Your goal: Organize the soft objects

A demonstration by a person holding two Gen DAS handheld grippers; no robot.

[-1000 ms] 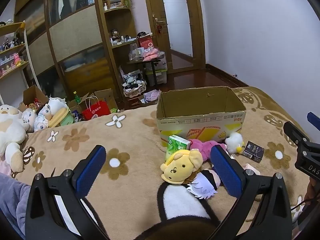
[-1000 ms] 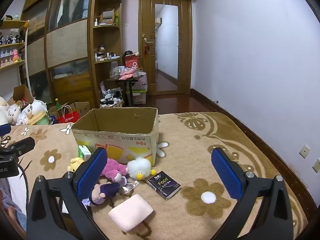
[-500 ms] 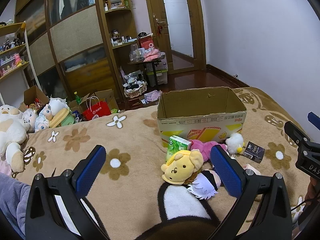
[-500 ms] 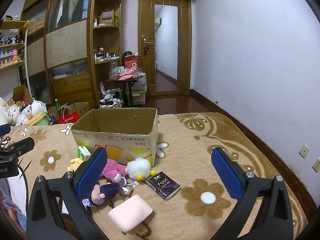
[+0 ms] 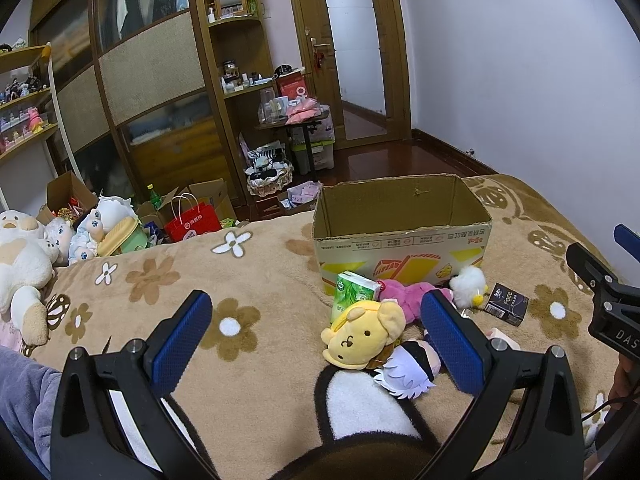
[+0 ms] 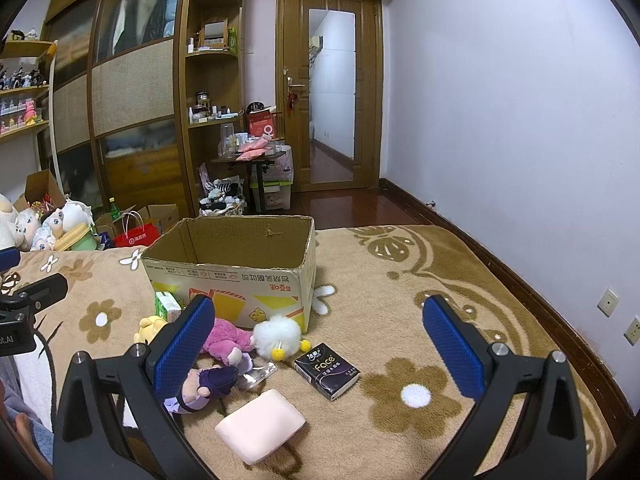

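Note:
An open cardboard box (image 5: pixel 400 236) (image 6: pixel 228 276) stands on a brown flowered blanket. In front of it lie a yellow dog plush (image 5: pixel 362 334) (image 6: pixel 148 326), a pink plush (image 5: pixel 404 292) (image 6: pixel 228 338), a white fluffy chick (image 5: pixel 468 286) (image 6: pixel 278 338), a small purple-haired doll (image 5: pixel 408 366) (image 6: pixel 204 386), a green tissue pack (image 5: pixel 354 290) (image 6: pixel 166 306), a black tissue pack (image 5: pixel 506 304) (image 6: pixel 326 370) and a pink soft block (image 6: pixel 260 426). My left gripper (image 5: pixel 316 346) is open and empty, just short of the yellow plush. My right gripper (image 6: pixel 318 354) is open and empty above the black pack.
Large plush toys (image 5: pixel 24 256) sit at the blanket's left edge. Beyond the bed are a red bag (image 5: pixel 192 224), boxes, wooden cabinets and a door. A white wall (image 6: pixel 500 120) runs along the right. A black-and-white blanket patch (image 5: pixel 360 412) lies close below the left gripper.

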